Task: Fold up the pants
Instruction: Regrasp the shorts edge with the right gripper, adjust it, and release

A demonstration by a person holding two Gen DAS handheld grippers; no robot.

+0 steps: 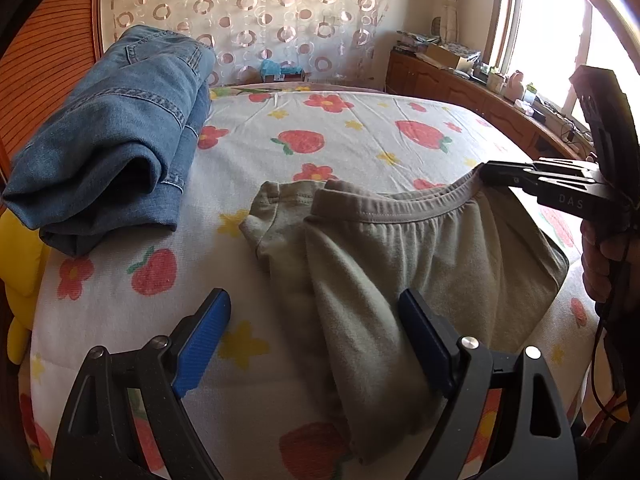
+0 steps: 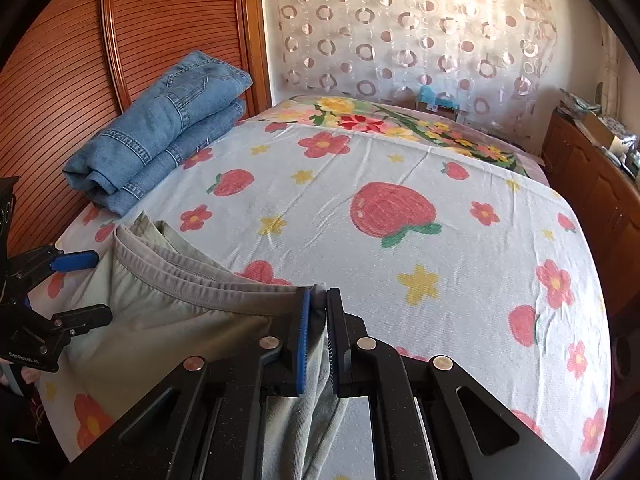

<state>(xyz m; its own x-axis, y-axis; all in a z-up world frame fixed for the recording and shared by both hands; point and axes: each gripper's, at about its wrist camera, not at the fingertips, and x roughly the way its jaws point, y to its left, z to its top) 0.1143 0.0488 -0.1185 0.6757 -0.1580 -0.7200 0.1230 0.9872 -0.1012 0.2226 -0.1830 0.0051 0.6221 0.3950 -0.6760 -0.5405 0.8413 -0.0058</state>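
Note:
Grey-green pants (image 1: 400, 248) lie bunched on the flowered bed sheet (image 1: 340, 140), waistband toward the far side. My right gripper (image 2: 318, 294) is shut on the right end of the waistband, with cloth pinched between its blue pads and hanging below them. In the left wrist view the right gripper (image 1: 485, 172) comes in from the right and lifts that waistband corner slightly. My left gripper (image 1: 316, 300) is open wide just above the pants' near left fold, its right finger over the cloth and nothing gripped. In the right wrist view the left gripper (image 2: 86, 288) is open beside the pants (image 2: 160, 312).
Folded blue jeans (image 1: 108, 140) (image 2: 160, 132) sit at the bed's far left against a slatted wooden panel (image 2: 60, 80). A circle-patterned curtain (image 2: 400, 40) hangs behind the bed. A cluttered wooden dresser (image 1: 460, 84) runs along the right under a window. A hand (image 1: 600, 256) holds the right gripper.

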